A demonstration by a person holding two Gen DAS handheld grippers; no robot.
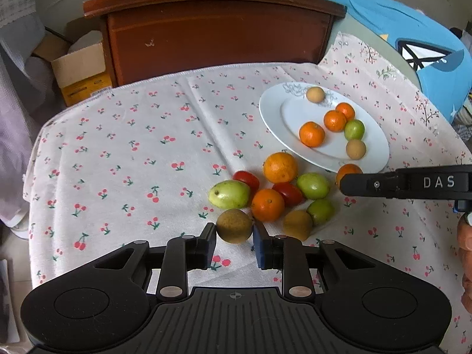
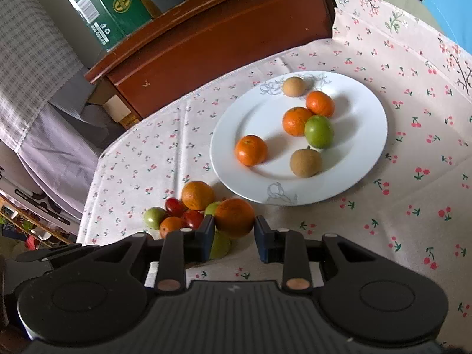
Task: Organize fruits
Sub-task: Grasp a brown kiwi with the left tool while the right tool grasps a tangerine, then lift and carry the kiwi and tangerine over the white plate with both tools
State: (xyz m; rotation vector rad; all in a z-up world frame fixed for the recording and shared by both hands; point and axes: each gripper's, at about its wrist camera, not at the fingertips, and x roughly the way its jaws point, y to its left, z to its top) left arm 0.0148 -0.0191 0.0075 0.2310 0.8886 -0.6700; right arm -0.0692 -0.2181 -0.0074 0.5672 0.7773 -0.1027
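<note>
A white plate (image 1: pixel 274 109) (image 2: pixel 362 153) holds several fruits: oranges (image 2: pixel 250 150), a green fruit (image 2: pixel 319 131) and brown fruits (image 2: pixel 305 162). A pile of loose fruit lies on the cloth in front of it. My left gripper (image 1: pixel 234 240) has its pads against both sides of a brown round fruit (image 1: pixel 234 225) at the pile's near edge. My right gripper (image 2: pixel 234 231) has its pads on both sides of an orange (image 2: pixel 234 216) at the pile's right end; this gripper also shows from the side in the left wrist view (image 1: pixel 348 183).
The pile holds oranges (image 1: pixel 280 167), green fruits (image 1: pixel 229 194) and red tomatoes (image 1: pixel 246 178). A cherry-print cloth (image 1: pixel 132 147) covers the table. A brown wooden headboard (image 1: pixel 215 32) stands behind it, a cardboard box (image 1: pixel 79 70) at far left, and blue fabric (image 1: pixel 413 35) at right.
</note>
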